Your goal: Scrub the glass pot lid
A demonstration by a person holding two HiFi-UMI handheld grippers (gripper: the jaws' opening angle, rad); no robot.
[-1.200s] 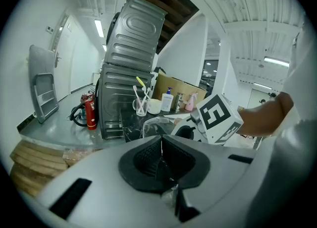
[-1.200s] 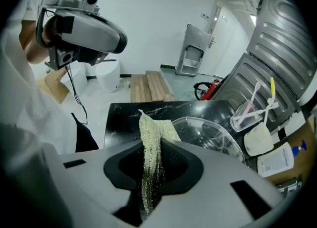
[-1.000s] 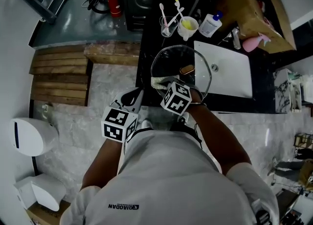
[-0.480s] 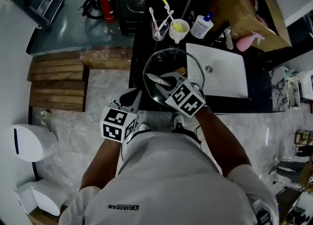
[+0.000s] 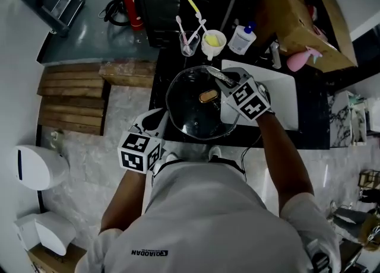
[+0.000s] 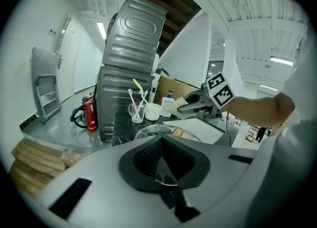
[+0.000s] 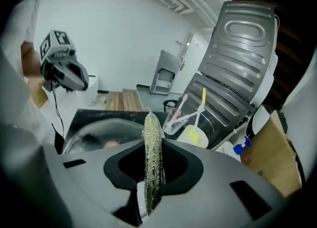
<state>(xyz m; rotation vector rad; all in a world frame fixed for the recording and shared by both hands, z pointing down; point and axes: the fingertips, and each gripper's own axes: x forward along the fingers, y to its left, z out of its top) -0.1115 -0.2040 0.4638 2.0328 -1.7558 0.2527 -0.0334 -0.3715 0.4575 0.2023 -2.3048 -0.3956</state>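
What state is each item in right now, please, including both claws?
glass pot lid, held by its rim, knob side up.
left claw, shut on the lid's rim.
right claw, shut on the scrub pad.
scrub pad, pinched edgewise, over the lid's far rim.
tumbler, upright, holding toothbrushes.

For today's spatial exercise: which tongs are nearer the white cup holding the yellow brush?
Right. The right tongs, gripping a greenish scouring pad, sit close to the white cup; the left tongs clamp the opposite rim of the round glass pot lid.
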